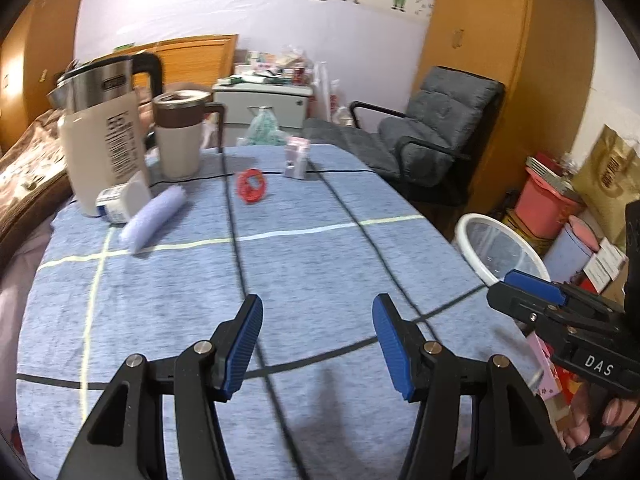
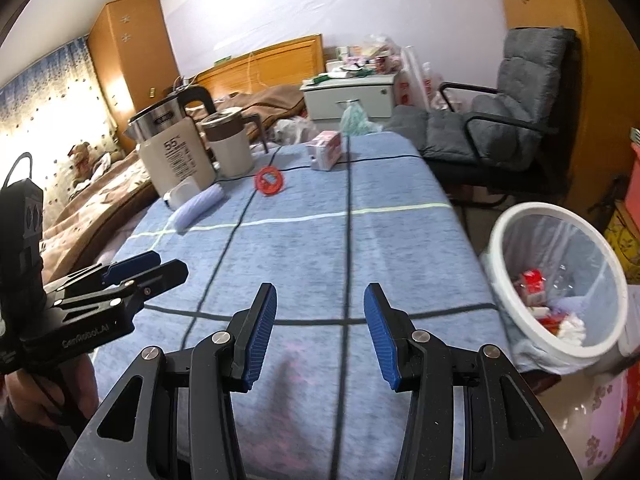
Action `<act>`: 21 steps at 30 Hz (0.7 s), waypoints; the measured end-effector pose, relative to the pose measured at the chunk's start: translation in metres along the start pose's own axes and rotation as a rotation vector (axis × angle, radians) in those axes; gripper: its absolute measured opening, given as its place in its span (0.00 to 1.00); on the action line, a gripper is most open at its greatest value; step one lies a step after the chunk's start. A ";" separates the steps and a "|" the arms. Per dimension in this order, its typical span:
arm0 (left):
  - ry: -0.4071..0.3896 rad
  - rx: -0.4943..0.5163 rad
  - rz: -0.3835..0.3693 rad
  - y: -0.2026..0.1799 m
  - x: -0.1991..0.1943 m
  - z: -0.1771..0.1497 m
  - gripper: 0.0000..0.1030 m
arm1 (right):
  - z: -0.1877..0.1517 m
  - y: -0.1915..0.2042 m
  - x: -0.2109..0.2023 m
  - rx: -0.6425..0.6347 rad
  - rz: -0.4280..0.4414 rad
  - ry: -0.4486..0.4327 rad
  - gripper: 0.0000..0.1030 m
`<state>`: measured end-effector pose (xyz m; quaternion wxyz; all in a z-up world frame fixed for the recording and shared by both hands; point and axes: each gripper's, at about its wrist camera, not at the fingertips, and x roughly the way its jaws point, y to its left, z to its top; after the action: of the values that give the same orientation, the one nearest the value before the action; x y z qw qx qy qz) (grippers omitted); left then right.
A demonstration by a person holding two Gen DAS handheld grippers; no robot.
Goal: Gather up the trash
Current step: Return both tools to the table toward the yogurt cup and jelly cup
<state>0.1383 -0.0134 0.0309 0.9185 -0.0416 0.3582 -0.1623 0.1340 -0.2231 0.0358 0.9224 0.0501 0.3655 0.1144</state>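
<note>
Two grippers over the table, both empty! The left gripper [image 1: 318,344] hangs with its jaws apart, nothing between the blue pads, only the blue checked tablecloth [image 1: 304,264] below. The right gripper [image 2: 320,332] is the same story: jaws parted, a slightly narrower gap, nothing held.

Further out, count the loose bits on the cloth: one red coiled item [image 2: 270,181], one small pink-and-white carton [image 2: 326,149], one pale lilac roll [image 2: 199,207], and one white tub [image 1: 120,200] on its side, touching that roll. Behind them stand two vessels, side by side: one steel kettle [image 1: 100,136] and one cream jug [image 1: 180,136].

Off the table's right edge sits one white-rimmed trash bin [image 2: 560,280] with red and white scraps in it.
</note>
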 end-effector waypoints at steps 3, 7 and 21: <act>-0.003 -0.020 0.023 0.016 0.000 0.004 0.58 | 0.006 0.010 0.010 -0.011 0.018 0.008 0.45; -0.012 -0.034 0.053 0.038 -0.001 0.012 0.58 | 0.015 0.022 0.025 -0.024 0.040 0.022 0.45; -0.025 -0.074 0.182 0.125 0.021 0.044 0.61 | 0.053 0.050 0.098 -0.078 0.049 0.085 0.49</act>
<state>0.2159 0.0961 0.0259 0.9317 -0.0450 0.3547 -0.0643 0.2311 -0.1508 0.0180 0.9041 0.0179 0.3985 0.1531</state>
